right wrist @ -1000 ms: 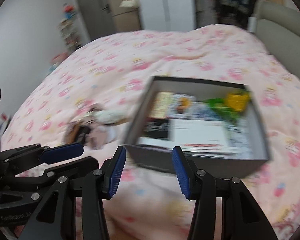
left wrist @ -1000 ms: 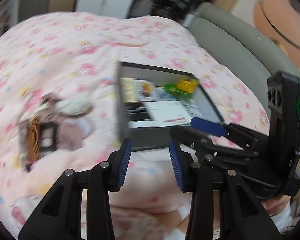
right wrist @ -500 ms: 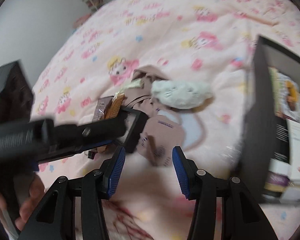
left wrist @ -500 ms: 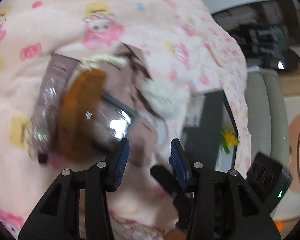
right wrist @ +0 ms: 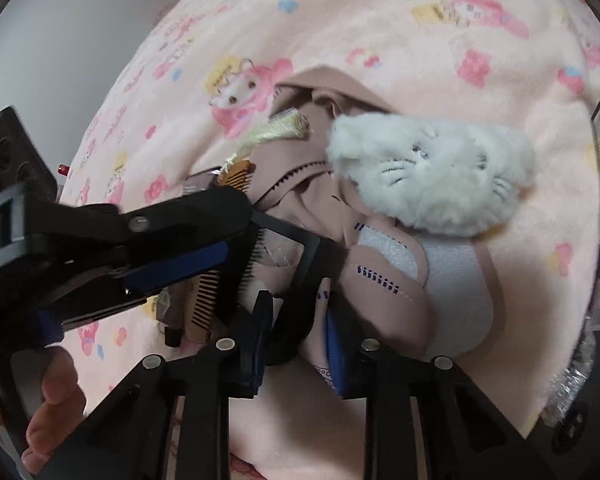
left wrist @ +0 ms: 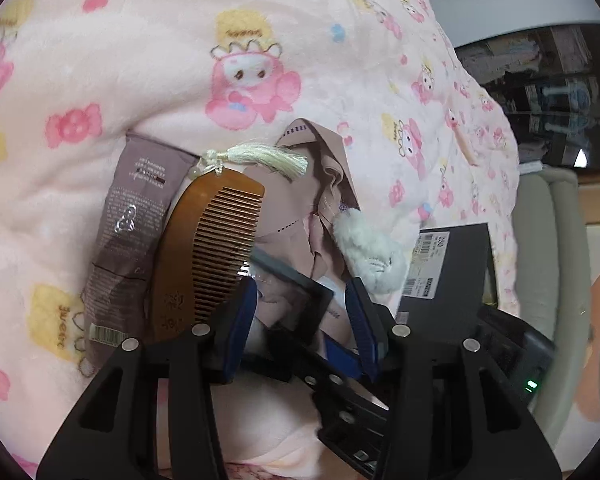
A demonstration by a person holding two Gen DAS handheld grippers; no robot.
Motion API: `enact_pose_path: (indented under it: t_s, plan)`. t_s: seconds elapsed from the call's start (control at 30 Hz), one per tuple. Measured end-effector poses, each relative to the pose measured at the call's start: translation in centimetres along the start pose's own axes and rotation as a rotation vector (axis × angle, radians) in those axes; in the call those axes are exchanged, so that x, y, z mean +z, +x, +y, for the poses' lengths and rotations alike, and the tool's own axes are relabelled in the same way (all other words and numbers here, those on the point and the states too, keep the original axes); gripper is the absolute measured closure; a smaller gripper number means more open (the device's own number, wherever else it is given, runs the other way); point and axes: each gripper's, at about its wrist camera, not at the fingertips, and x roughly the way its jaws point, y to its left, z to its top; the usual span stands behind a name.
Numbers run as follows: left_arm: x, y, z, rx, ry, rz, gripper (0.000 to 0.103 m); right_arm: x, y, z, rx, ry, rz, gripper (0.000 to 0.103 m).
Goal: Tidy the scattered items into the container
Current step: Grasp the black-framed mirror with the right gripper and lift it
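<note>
A pile lies on the pink blanket: a wooden comb (left wrist: pixel 208 248) with a cream tassel, a mauve tube (left wrist: pixel 128 232), a folded pinkish-brown cloth (left wrist: pixel 300 200), a white plush cat face (right wrist: pixel 432 172) and a black-framed mirror (left wrist: pixel 296 296). My left gripper (left wrist: pixel 300 320) is open, its fingers on either side of the mirror's corner. My right gripper (right wrist: pixel 296 344) is open, low over the mirror's (right wrist: pixel 296 256) near edge and the cloth (right wrist: pixel 380 280). The dark box (left wrist: pixel 452 272) stands right of the pile.
The pink cartoon-print blanket (left wrist: pixel 180 60) covers the bed. A grey padded headboard (left wrist: pixel 548 248) rises behind the box. The left gripper body (right wrist: pixel 112 248) crosses the right wrist view from the left, with the person's hand (right wrist: pixel 48 400) below it.
Both grippers have swung from the box to the pile and moved in close. They now straddle the mirror, both still open.
</note>
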Motion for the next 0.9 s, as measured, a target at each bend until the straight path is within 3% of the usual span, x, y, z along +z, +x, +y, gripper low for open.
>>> enact_pose_path:
  t_s: [0.2, 0.3, 0.43, 0.6, 0.8, 0.9]
  plan:
    - [-1.1, -0.4, -2.8, 0.174, 0.126, -0.072, 0.051, -3.0, -2.9, -0.8, 0.039, -0.015, -0.043, 0.087]
    - [-2.6, -0.5, -3.7, 0.121, 0.153, -0.079, 0.051, -5.2, -5.6, -1.3, 0.038, 0.011, -0.091, 0.088]
    - [-5.6, 1.4, -5.5, 0.019, 0.242, 0.025, 0.05, -8.3, -9.0, -2.1, -0.016, 0.032, -0.15, 0.088]
    - [-8.1, 0.8, -7.7, -0.025, 0.381, 0.03, 0.05, -13.4, -12.2, -4.9, -0.01, 0.132, -0.193, 0.088]
    - [-10.0, 1.5, -8.6, -0.098, 0.419, 0.121, 0.05, -17.0, -13.9, -10.2, -0.018, 0.308, -0.201, 0.087]
    - [-11.7, 1.6, -9.4, -0.135, 0.452, 0.152, 0.05, -17.7, -15.2, -10.9, -0.027, 0.339, -0.242, 0.087]
